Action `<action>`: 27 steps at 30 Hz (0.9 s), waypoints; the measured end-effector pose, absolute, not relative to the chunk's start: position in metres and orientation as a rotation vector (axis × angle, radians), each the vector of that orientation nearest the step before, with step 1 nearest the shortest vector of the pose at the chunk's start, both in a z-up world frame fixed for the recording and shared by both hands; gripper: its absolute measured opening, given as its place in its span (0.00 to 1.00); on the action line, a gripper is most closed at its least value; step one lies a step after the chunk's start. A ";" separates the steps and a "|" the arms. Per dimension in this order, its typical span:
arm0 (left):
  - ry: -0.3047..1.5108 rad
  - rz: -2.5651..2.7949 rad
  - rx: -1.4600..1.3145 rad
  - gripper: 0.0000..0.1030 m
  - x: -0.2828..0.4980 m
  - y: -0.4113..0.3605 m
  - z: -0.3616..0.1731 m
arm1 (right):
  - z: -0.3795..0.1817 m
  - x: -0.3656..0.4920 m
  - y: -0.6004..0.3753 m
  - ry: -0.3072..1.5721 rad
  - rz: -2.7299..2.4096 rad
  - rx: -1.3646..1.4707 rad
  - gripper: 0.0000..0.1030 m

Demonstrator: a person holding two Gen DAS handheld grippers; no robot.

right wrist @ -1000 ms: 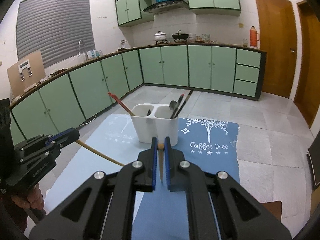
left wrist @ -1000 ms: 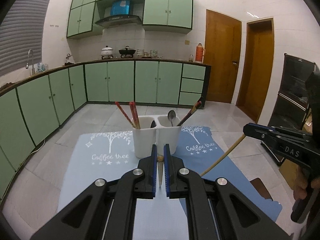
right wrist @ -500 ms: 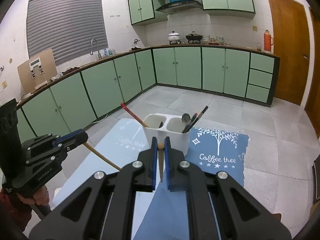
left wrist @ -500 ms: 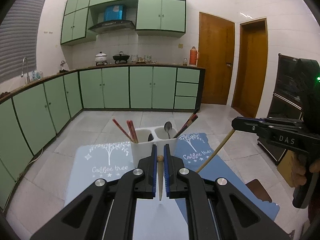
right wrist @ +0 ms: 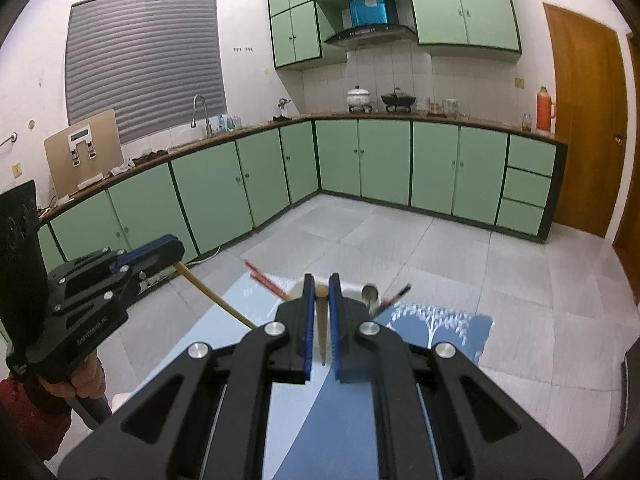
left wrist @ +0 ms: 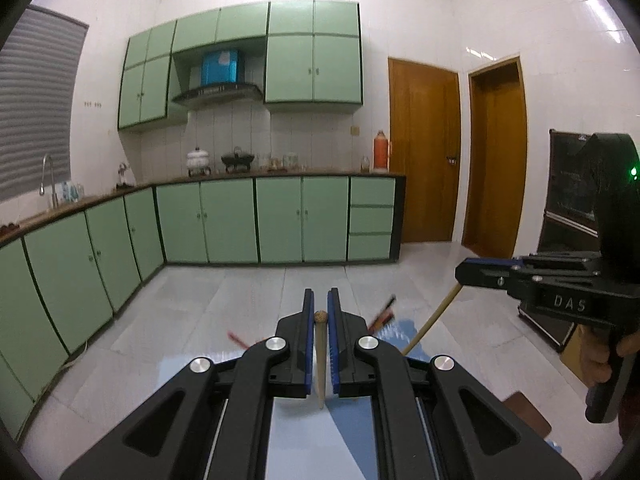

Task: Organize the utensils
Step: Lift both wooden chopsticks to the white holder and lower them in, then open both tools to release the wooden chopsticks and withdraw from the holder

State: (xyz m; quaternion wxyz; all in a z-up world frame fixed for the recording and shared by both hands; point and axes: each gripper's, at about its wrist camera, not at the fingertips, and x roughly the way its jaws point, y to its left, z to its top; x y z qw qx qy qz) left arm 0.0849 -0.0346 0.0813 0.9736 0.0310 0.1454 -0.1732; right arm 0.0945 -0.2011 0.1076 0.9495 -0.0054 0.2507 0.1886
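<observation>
Left gripper (left wrist: 320, 312) pinching one stick (left wrist: 320, 354). Right gripper (right wrist: 320, 292) pinching another stick (right wrist: 321, 322). Both sticks up above the mat (right wrist: 460, 328), near the white holder (right wrist: 352, 287) with spoon (right wrist: 370, 293).

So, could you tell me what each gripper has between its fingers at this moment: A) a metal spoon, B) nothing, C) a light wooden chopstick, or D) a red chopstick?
C: the left gripper and the right gripper each clamp a light wooden chopstick.
</observation>
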 end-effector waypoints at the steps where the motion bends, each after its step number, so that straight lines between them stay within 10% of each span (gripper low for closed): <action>1: 0.281 -0.348 0.063 0.06 0.087 -0.035 0.086 | 0.112 0.097 -0.202 0.502 0.381 -0.014 0.06; 27: 0.233 -0.314 0.055 0.06 0.217 -0.058 0.102 | 0.094 0.226 -0.204 0.574 0.353 -0.018 0.06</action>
